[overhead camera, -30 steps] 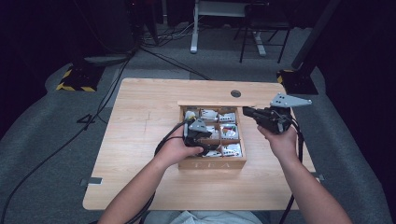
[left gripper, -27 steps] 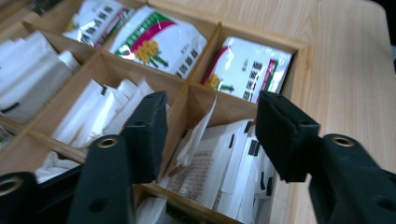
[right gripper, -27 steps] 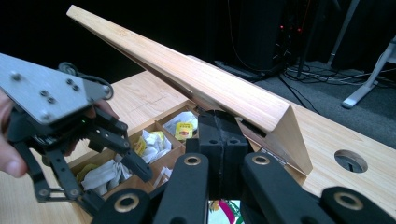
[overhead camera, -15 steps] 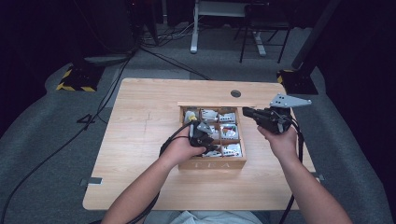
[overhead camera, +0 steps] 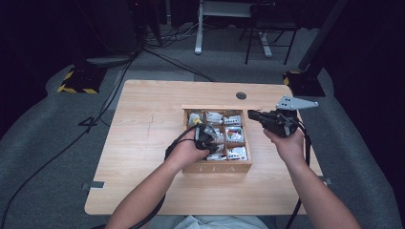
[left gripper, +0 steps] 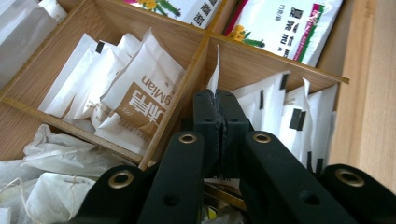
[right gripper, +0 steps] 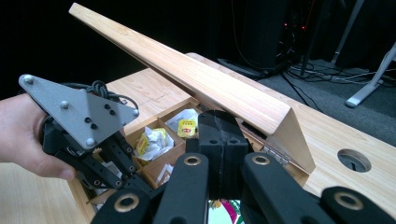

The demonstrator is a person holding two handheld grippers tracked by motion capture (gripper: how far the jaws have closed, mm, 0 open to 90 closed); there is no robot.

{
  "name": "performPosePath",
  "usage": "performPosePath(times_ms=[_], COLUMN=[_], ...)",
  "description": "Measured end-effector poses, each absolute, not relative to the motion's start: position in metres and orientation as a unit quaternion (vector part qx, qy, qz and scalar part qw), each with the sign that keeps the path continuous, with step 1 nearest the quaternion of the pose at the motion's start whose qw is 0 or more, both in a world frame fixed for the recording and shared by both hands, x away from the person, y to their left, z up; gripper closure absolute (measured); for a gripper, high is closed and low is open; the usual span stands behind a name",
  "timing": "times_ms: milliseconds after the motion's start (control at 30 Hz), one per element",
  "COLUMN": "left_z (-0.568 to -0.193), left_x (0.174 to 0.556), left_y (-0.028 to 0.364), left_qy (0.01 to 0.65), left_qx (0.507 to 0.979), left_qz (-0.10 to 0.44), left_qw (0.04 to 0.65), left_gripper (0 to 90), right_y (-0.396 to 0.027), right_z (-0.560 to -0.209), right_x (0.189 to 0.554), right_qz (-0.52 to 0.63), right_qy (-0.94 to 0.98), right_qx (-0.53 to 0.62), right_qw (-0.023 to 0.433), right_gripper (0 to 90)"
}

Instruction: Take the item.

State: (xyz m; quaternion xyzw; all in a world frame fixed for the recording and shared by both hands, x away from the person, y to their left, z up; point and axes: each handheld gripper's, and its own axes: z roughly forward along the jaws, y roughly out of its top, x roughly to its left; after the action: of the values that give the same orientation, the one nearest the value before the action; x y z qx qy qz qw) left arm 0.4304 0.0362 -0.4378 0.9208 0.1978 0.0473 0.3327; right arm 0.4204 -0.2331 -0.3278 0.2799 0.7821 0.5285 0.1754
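Two hand-held grippers work at a compartmented wooden tea box (overhead camera: 217,167) that sits right of centre on the wooden table (overhead camera: 143,143), its front marked TEA. Left gripper (overhead camera: 206,137): reaching down into the box's middle compartments; its jaws have just been closing and now stand pressed together, pinching the upper edge of a white tea sachet (left gripper: 215,70) that rises from a row of upright white sachets in the compartment beside the box's side wall. Neighbouring compartment: brown-printed paper sachets (left gripper: 140,100) lying loosely stacked. Right gripper (overhead camera: 258,116): held at the box's far right corner, jaws pressed together; in the right gripper view the raised wooden lid (right gripper: 196,74) slants just above and beyond them, though whether they touch it cannot be told.
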Motion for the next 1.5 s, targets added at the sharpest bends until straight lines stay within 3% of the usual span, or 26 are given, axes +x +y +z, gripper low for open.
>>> performPosePath(times_ms=[933, 1500], left_z=[-0.385, -0.371], left_x=[0.412, 0.403], left_y=[0.056, 0.076], left_qy=[0.175, 0.171], left_qx=[0.898, 0.890], left_qz=[0.046, 0.044], left_qw=[0.400, 0.420], left_gripper=[90.0, 90.0], right_y=[-0.232, -0.232], right_z=[-0.325, -0.324], right_x=[0.422, 0.422], right_qz=[0.523, 0.522], right_qy=[0.785, 0.785], right_qx=[0.284, 0.285], right_qw=[0.172, 0.172], right_gripper=[89.9, 89.9])
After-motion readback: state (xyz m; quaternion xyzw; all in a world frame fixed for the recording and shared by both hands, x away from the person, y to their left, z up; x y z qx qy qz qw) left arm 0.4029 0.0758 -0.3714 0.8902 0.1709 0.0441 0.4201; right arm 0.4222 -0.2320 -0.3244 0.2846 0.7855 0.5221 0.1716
